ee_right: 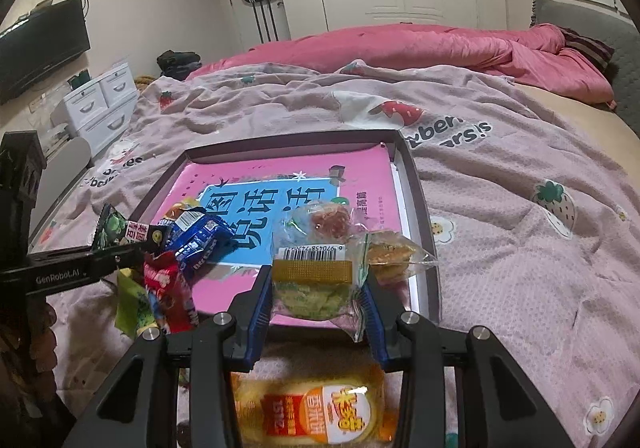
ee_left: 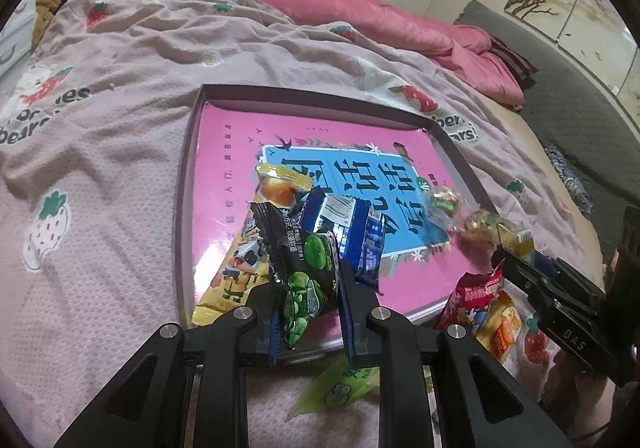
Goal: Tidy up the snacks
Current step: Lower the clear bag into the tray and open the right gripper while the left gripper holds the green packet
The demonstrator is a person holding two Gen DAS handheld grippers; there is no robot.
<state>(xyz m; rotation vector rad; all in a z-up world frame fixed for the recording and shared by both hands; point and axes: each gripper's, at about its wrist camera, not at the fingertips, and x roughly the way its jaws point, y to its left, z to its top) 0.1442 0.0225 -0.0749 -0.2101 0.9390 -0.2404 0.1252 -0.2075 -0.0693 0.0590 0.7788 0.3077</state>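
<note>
Pinching a black-and-green snack packet (ee_left: 304,272) between its jaws, the left gripper (ee_left: 308,312) holds it above the near edge of a shallow tray (ee_left: 316,96) lined with a pink book (ee_left: 224,152), which lies on a bed (ee_left: 120,168) spread with a strawberry-print blanket. The right gripper (ee_right: 318,304) has its jaws closed on a clear bag of greenish snacks (ee_right: 316,288), held over the tray's near right corner beside two more clear cookie bags (ee_right: 360,232). A blue packet (ee_right: 200,240) lies inside the tray, while a red packet (ee_right: 168,288), a light green packet (ee_right: 132,300) and a yellow-orange packet (ee_right: 320,408) lie on the blanket beneath the grippers.
</note>
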